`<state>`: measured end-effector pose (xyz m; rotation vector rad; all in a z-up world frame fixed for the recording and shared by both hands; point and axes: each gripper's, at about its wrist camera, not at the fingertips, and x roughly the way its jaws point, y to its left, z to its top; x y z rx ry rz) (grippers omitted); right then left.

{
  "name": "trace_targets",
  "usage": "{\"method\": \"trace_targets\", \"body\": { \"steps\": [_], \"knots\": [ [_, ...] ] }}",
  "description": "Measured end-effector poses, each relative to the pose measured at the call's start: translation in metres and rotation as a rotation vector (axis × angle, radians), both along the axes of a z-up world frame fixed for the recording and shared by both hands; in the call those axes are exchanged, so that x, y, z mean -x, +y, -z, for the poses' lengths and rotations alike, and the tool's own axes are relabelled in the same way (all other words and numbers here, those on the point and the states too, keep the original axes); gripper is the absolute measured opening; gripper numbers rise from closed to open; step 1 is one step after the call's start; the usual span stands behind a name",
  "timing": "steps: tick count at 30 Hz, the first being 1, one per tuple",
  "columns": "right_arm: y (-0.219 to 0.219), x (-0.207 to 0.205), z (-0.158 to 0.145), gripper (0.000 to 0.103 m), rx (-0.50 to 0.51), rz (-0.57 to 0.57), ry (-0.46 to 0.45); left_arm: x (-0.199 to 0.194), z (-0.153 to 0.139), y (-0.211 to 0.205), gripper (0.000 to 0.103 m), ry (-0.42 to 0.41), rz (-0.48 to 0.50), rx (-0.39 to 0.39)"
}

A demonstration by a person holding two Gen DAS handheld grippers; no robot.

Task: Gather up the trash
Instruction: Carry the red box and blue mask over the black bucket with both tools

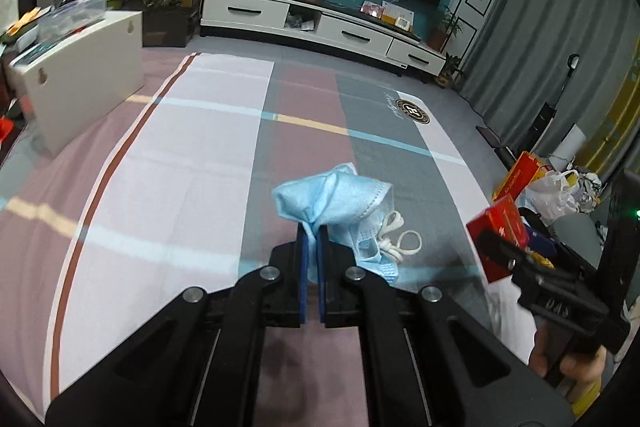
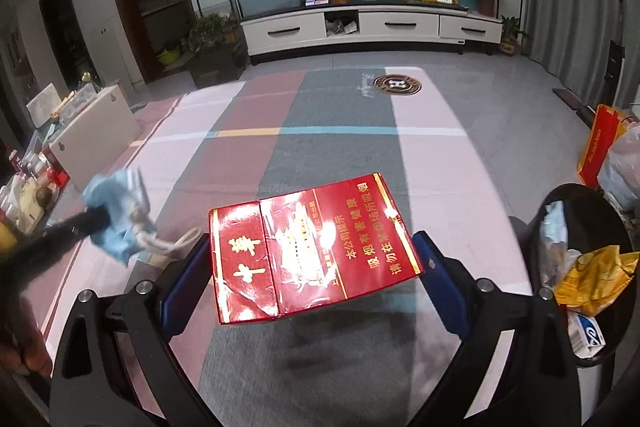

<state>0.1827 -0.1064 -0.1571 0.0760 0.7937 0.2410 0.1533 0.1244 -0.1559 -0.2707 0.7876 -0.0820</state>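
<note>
My left gripper (image 1: pixel 313 231) is shut on a crumpled light blue face mask (image 1: pixel 340 199) with white ear loops, held above the checked cloth; the mask also shows at the left of the right wrist view (image 2: pixel 116 219). My right gripper (image 2: pixel 316 247) is shut on a red cigarette pack (image 2: pixel 312 247) with gold Chinese lettering, clamped by its two short ends and held above the cloth. The pack also shows at the right of the left wrist view (image 1: pixel 498 227). A black trash bin (image 2: pixel 568 195) with wrappers inside stands just right of the right gripper.
A table covered by a pink, grey and white checked cloth (image 1: pixel 200 155) lies below both grippers. A white box (image 1: pixel 80 79) stands at its left. A red bag (image 2: pixel 600 147) and plastic bags sit on the floor at the right. A white TV cabinet (image 2: pixel 360 27) stands behind.
</note>
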Motion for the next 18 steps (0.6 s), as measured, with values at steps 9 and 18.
{"method": "trace_targets", "body": {
  "steps": [9, 18],
  "knots": [
    [-0.014, 0.021, -0.005, 0.094, 0.054, 0.001, -0.024, 0.023, 0.0, -0.018, 0.005, 0.0, 0.035, 0.031],
    [-0.024, 0.024, 0.002, 0.094, 0.088, 0.018, -0.008, 0.021, 0.004, -0.032, 0.005, 0.001, 0.084, -0.008]
  ]
}}
